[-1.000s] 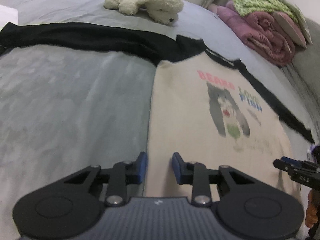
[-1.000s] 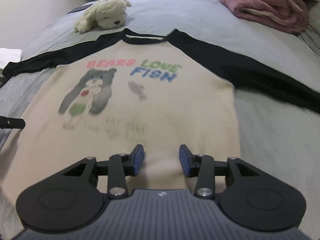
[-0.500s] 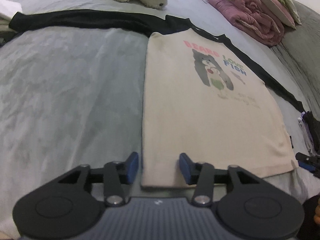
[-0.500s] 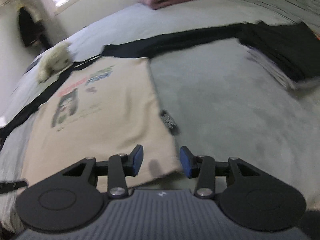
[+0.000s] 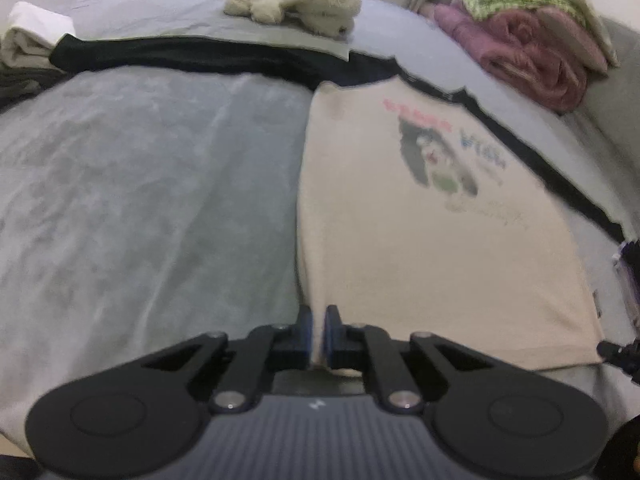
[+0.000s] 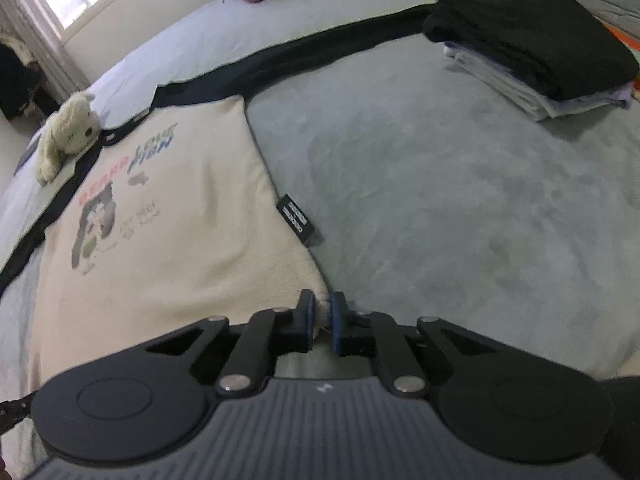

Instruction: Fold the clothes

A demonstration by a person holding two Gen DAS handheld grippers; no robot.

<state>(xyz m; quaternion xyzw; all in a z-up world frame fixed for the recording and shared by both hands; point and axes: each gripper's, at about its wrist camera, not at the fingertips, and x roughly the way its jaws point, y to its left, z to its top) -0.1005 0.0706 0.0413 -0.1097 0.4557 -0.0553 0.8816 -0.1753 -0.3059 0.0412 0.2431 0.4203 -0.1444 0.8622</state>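
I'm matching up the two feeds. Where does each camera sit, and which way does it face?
Left wrist: on the left gripper, facing up the bed along the shirt's left edge; its fingers pinch the hem corner.
Right wrist: on the right gripper, over the opposite hem corner, jaws closing on it.
Shared: shirt, plush toy, pink blanket.

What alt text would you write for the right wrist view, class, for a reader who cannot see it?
The right gripper is closing on the near corner of a cream shirt with black sleeves and a bear print, spread flat on a grey bed. A stack of folded clothes lies at upper right; a plush toy sits at far left.
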